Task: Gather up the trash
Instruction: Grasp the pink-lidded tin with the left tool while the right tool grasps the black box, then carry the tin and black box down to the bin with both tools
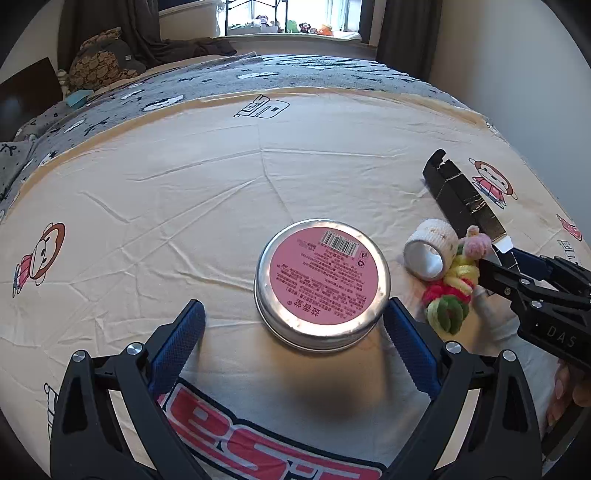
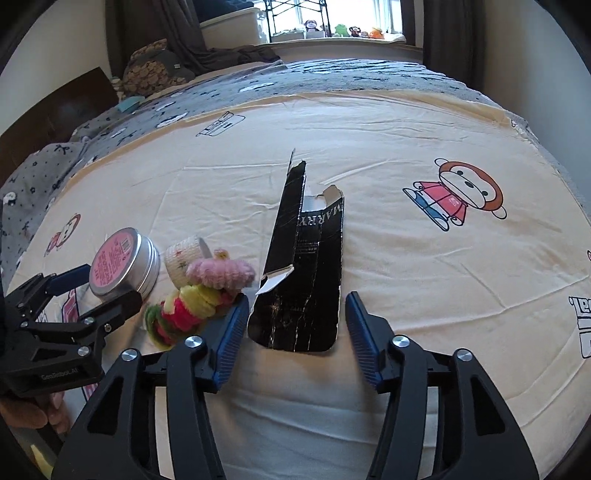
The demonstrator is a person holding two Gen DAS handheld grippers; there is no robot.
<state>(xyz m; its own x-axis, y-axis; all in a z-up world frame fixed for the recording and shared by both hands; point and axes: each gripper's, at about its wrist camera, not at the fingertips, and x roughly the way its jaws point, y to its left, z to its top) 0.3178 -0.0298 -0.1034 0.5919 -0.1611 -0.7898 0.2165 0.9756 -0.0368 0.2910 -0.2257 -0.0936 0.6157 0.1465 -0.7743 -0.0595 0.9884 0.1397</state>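
Observation:
A round metal tin [image 1: 322, 282] with a pink label lies on the cream bed sheet, between the open fingers of my left gripper [image 1: 293, 321]. It also shows in the right wrist view [image 2: 123, 262]. A torn black cardboard box [image 2: 301, 273] lies flattened, its near end between the open fingers of my right gripper [image 2: 295, 314]. In the left wrist view the box [image 1: 461, 199] and the right gripper [image 1: 498, 266] are at the right. A small white tape roll [image 1: 430, 248] and a fuzzy pink, yellow, red and green toy [image 1: 452, 288] lie between tin and box.
The cream sheet [image 1: 221, 192] with cartoon monkey prints covers the bed; a grey patterned blanket [image 1: 258, 74] lies beyond it. Pillows [image 1: 103, 59] are at the far left, a window sill with plush toys [image 1: 291, 26] at the back.

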